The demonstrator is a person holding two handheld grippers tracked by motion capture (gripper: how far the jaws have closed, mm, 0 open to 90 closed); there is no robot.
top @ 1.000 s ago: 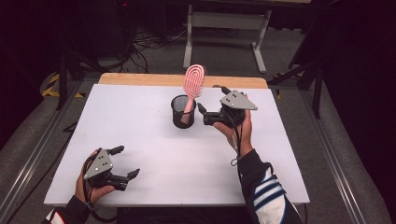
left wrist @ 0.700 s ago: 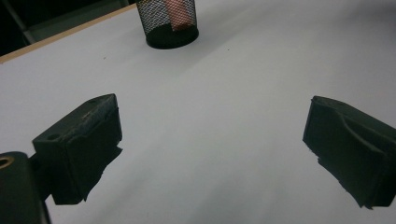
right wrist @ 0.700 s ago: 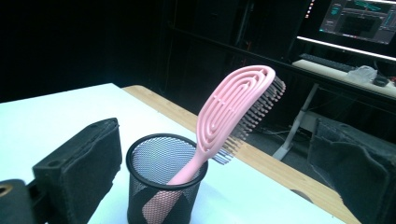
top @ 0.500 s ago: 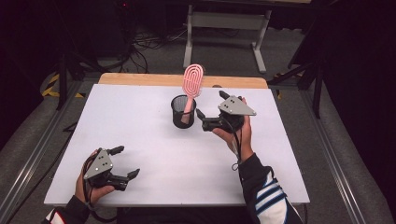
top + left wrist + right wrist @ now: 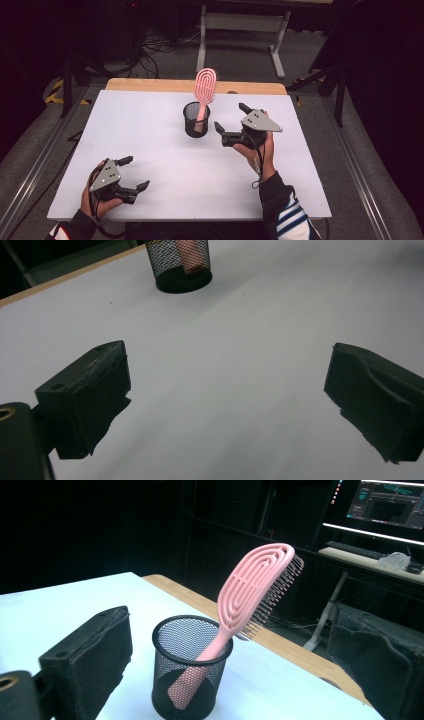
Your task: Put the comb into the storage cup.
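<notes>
A pink hairbrush [image 5: 204, 89] stands handle-down in a black mesh cup [image 5: 196, 120] at the middle back of the white table [image 5: 150, 130]. In the right gripper view the hairbrush [image 5: 250, 595] leans right out of the mesh cup [image 5: 190, 670], head up. My right gripper [image 5: 231, 117] is open, just right of the cup, its jaws apart with nothing between them. My left gripper [image 5: 134, 172] rests open near the front left edge, far from the cup [image 5: 179, 265].
A wooden strip [image 5: 150, 85] runs along the table's far edge. Behind it stand a grey metal frame [image 5: 240, 25] and floor cables [image 5: 160, 42]. Monitors [image 5: 390, 502] glow in the dark background.
My right gripper has drawn back a little from the cup toward the right and nearer the person. The hairbrush stays in the cup. The left gripper has not moved.
</notes>
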